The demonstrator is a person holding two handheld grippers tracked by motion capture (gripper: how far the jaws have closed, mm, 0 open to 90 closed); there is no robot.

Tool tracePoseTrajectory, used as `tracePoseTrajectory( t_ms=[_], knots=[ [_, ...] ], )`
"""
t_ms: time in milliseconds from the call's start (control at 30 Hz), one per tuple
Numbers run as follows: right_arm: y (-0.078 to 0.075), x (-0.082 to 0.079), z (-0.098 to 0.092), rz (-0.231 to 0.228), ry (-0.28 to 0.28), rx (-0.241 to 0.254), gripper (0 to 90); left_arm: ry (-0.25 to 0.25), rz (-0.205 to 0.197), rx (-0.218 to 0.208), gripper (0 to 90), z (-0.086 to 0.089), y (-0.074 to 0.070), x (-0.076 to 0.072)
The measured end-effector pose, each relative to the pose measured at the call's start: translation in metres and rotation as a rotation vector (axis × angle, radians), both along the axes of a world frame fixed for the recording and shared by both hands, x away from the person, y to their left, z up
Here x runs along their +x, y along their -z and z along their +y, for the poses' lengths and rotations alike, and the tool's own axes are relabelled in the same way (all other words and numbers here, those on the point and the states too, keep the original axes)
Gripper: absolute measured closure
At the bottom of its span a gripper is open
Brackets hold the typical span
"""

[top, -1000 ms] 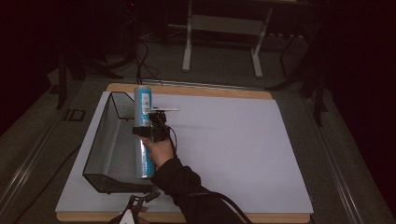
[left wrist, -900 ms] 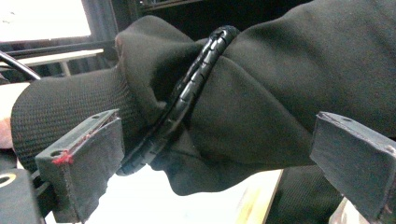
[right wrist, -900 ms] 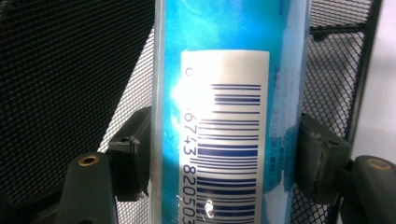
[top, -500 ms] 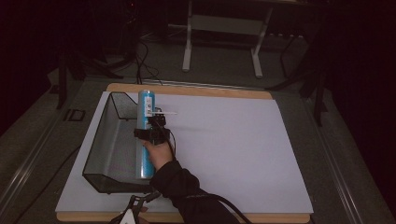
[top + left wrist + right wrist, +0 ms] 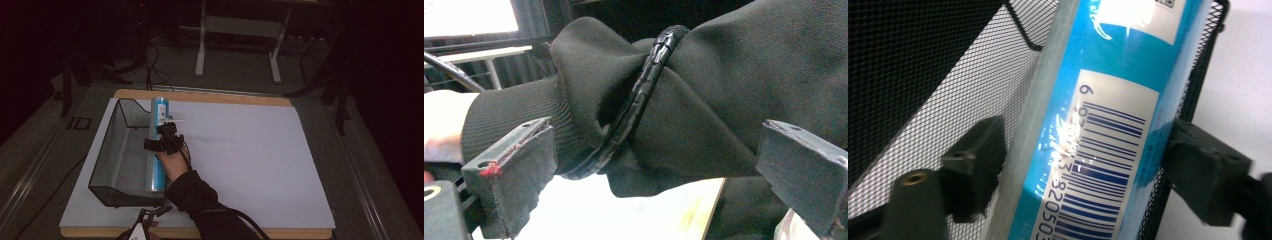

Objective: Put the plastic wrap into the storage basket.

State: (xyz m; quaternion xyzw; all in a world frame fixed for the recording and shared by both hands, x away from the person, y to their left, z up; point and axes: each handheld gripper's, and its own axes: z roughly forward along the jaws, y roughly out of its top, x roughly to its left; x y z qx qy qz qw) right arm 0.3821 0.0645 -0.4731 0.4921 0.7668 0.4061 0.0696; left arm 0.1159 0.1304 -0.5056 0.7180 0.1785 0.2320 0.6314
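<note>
left gripper (image 5: 150, 218): parked at the near edge of the counter (image 5: 260, 165), low by the person's own sleeve (image 5: 704, 100). In its own view the fingers (image 5: 511, 180) are spread wide with nothing between them, just staring at that sleeve and the cable (image 5: 639, 100) wrapped over it.
right gripper (image 5: 165, 140): reaching out over the right rim of the mesh tray (image 5: 107, 150). Its fingers (image 5: 975, 165) sit one on each side of the tube and look slightly apart from it, so I'd call them spread rather than pinching.
blue tube (image 5: 159, 145): lying lengthwise inside the tray, right up against its right wall, barcode side up in the right gripper view (image 5: 1108, 125).
progress: my guess is the tube is basically in the tray already, so what's left is just pulling the hand clear. If the job is taking it out instead, then the grab hasn't closed yet.
hard to see: whether the fingers actually touch the tube, can't swear either way. The tube's middle is covered by the hand in the high view. There's a pale stick-like thing (image 5: 175, 121) by the far end, can't tell what it is. Room behind the counter is too dark to read.
</note>
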Motion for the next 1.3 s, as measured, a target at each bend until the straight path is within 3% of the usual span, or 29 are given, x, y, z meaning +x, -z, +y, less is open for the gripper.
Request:
tracePoseTrajectory(
  t_ms=[67, 167, 400, 467, 500, 600, 767, 933, 1133, 1300],
  knots=[
    [-0.003, 0.001, -0.005, -0.007, -0.014, 0.015, 15.1, 0.001, 0.004, 0.002, 3.3, -0.001, 0.001, 0.001],
    [-0.006, 0.001, -0.009, -0.041, -0.020, -0.003, 11.0, 0.003, 0.010, 0.006, 3.3, -0.001, 0.001, 0.001],
    [-0.016, 0.004, -0.026, -0.077, -0.067, -0.003, 12.4, -0.006, 0.026, 0.017, 3.3, -0.002, 0.002, 0.003],
    [-0.019, 0.007, -0.035, -0.069, -0.088, 0.034, 12.9, -0.008, 0.031, 0.024, 3.3, -0.002, 0.002, 0.004],
    [-0.021, 0.007, -0.041, -0.093, -0.092, 0.064, 13.6, -0.008, 0.032, 0.023, 3.3, -0.002, 0.003, 0.004],
    [-0.023, 0.007, -0.044, -0.098, -0.099, 0.071, 13.6, -0.011, 0.031, 0.026, 3.3, -0.002, 0.003, 0.004],
    [-0.029, 0.001, -0.058, -0.194, -0.140, 0.005, 13.9, -0.011, 0.040, 0.036, 3.3, -0.003, 0.004, 0.005],
    [-0.034, -0.005, -0.068, -0.256, -0.175, -0.059, 13.9, -0.010, 0.044, 0.035, 3.3, -0.004, 0.004, 0.005],
    [-0.040, -0.013, -0.086, -0.309, -0.188, -0.062, 13.8, -0.014, 0.046, 0.037, 3.3, -0.004, 0.004, 0.005],
    [-0.041, -0.021, -0.109, -0.322, -0.193, -0.043, 13.9, -0.016, 0.049, 0.044, 3.3, -0.004, 0.004, 0.005]
  ],
)
